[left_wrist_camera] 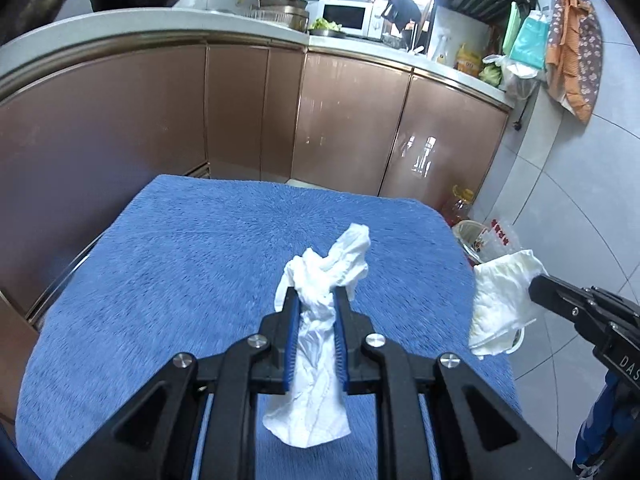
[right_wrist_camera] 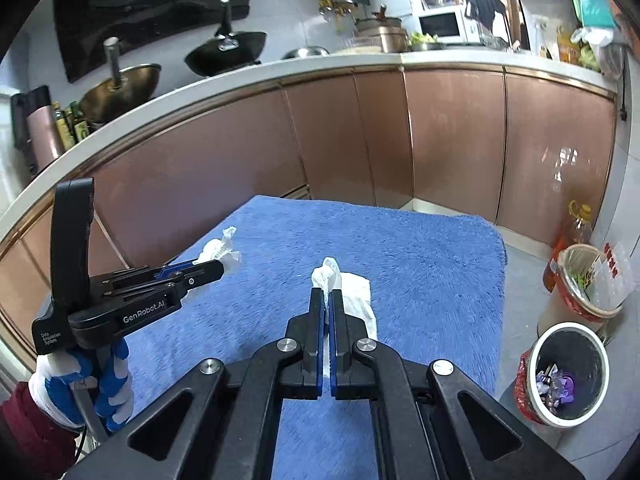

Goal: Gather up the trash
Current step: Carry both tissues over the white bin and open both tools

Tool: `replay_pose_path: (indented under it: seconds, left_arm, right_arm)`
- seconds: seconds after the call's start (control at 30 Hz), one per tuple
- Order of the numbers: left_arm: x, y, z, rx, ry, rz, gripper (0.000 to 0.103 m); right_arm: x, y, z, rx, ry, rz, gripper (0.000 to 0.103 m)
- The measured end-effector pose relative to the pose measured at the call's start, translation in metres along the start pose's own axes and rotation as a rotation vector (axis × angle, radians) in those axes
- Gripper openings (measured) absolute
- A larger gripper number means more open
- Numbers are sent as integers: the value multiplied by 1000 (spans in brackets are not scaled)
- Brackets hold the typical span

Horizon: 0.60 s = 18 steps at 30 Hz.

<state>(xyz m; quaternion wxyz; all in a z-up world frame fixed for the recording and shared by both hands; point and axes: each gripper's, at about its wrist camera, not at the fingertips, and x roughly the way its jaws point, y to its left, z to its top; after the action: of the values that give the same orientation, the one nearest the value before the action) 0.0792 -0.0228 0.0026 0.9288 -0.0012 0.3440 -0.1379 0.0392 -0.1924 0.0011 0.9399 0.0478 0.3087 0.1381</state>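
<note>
Tissue fills both of my tools: my left gripper (left_wrist_camera: 314, 300) is clamped on a crumpled white tissue (left_wrist_camera: 320, 304), whose twisted top sticks out past the blue pads (left_wrist_camera: 291, 344) while a flatter tail hangs below them, and my right gripper (right_wrist_camera: 326, 300) is squeezed fully closed on a second crumpled tissue (right_wrist_camera: 354, 296), a thin strip of it pinched between the pads and the rest bunched to the right of the fingertips. Both wads hang in the air above the blue shaggy cloth (right_wrist_camera: 420, 264) that covers the table, not touching it. From the left wrist camera my right gripper (left_wrist_camera: 536, 288) comes in at the right edge with its tissue (left_wrist_camera: 500, 300) drooping beyond the table's corner over the tiled floor (left_wrist_camera: 580, 208). From the right wrist camera my left gripper (right_wrist_camera: 218, 270) shows at the left, held by my hand in a blue-and-white glove (right_wrist_camera: 108, 384) with a dark red sleeve (right_wrist_camera: 28, 428) behind it, its tissue (right_wrist_camera: 220, 250) poking out past the tips. On the floor to the right of the table stand two bins: a white-rimmed trash can (right_wrist_camera: 570, 374) with a dark liner and some small scraps inside, and beyond it a red-wrapped bin (right_wrist_camera: 588, 284) lined with a clear bag. Just beside that one stands a bottle of cooking oil (right_wrist_camera: 576, 220), against the brown cabinet doors (right_wrist_camera: 452, 136) that run under the white kitchen counter (right_wrist_camera: 248, 74).
</note>
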Motion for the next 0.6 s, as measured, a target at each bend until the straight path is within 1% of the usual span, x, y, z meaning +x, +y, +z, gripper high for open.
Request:
replay_pose_path:
  seconds: [0.17, 0.3, 0.43, 0.6]
  left_arm:
    - [-38, -15, -6, 11, -36, 5, 15]
    - [-61, -25, -12, 20, -57, 7, 15]
    - [-74, -41, -12, 26, -70, 5, 15]
    - [-79, -76, -9, 62, -68, -24, 15]
  right_arm:
    - [-34, 16, -7, -28, -30, 16, 2]
    - [-60, 17, -13, -34, -56, 29, 2]
    - [-82, 13, -20, -34, -83, 35, 2]
    - [-103, -4, -25, -13, -115, 28, 2]
